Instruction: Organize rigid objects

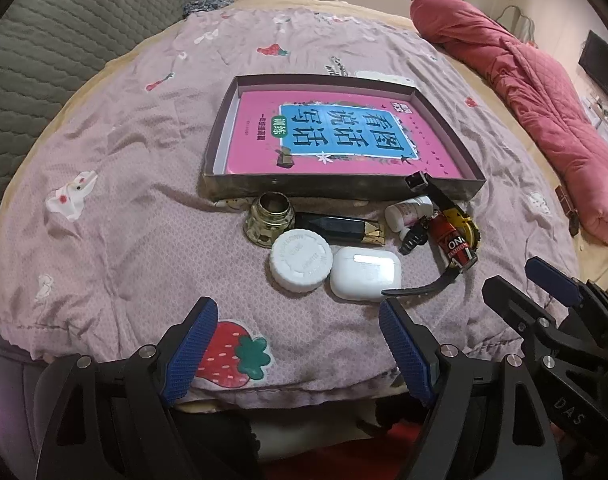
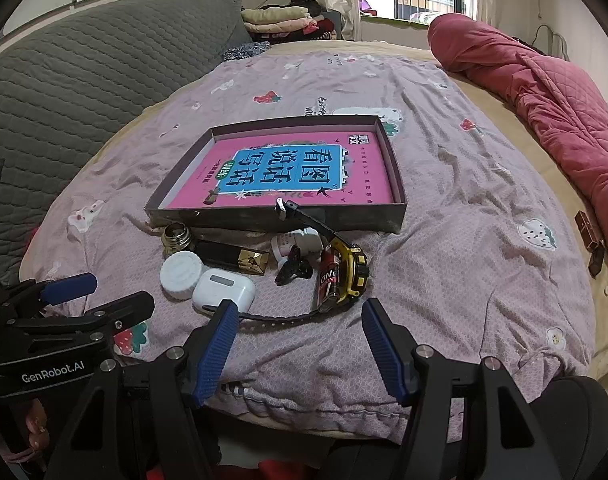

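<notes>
A shallow dark box (image 1: 336,191) (image 2: 264,218) holding a pink book (image 1: 344,136) (image 2: 296,172) lies on the bed. In front of it sits a cluster: a gold jar (image 1: 270,220) (image 2: 177,238), a white round lid (image 1: 301,261) (image 2: 182,275), a white earbud case (image 1: 365,273) (image 2: 223,290), a black and gold box (image 1: 340,229) (image 2: 232,258), a small white bottle (image 1: 408,213) (image 2: 296,245), a black hair clip (image 1: 414,238) (image 2: 292,268), a red can (image 1: 452,246) (image 2: 331,282) and a yellow watch (image 1: 464,224) (image 2: 354,268). My left gripper (image 1: 298,344) and right gripper (image 2: 300,340) are open and empty, short of the cluster.
The lilac strawberry-print quilt (image 1: 144,200) (image 2: 464,240) covers the bed. A rolled pink duvet (image 1: 544,100) (image 2: 564,100) lies along the right. A grey quilted headboard (image 1: 44,60) (image 2: 64,80) is at left. Two small brown boxes (image 2: 590,240) lie at the right edge.
</notes>
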The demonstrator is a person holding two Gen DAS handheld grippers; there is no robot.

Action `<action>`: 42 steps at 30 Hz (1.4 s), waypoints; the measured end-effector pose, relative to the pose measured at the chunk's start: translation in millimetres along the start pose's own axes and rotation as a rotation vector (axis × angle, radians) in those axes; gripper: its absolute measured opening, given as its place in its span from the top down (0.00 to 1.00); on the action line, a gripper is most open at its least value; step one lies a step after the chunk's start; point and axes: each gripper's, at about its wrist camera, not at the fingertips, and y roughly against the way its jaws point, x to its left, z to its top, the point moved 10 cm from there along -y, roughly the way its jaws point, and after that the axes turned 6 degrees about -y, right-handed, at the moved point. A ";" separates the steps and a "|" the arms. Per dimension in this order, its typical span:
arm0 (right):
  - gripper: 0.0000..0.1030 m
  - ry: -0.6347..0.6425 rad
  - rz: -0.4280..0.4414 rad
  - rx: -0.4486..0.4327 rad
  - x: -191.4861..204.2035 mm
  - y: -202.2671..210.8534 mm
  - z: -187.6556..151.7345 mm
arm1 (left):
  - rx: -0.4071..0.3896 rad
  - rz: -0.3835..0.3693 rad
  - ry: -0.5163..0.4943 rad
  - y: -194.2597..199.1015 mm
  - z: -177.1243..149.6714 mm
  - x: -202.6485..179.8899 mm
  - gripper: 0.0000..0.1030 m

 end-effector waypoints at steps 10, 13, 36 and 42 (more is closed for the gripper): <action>0.38 0.011 -0.001 -0.016 1.6 3.3 1.7 | -0.025 0.002 0.001 3.8 1.6 0.3 0.18; 0.38 0.008 -0.004 -0.017 0.3 3.8 2.4 | -0.031 0.000 0.002 5.2 2.6 0.2 0.18; 0.38 0.003 -0.005 -0.018 -0.7 4.1 2.9 | -0.033 0.001 -0.001 5.9 2.9 -0.1 0.18; 0.38 -0.005 -0.006 -0.023 -3.8 5.6 3.6 | -0.035 0.002 0.005 5.3 2.7 0.8 0.18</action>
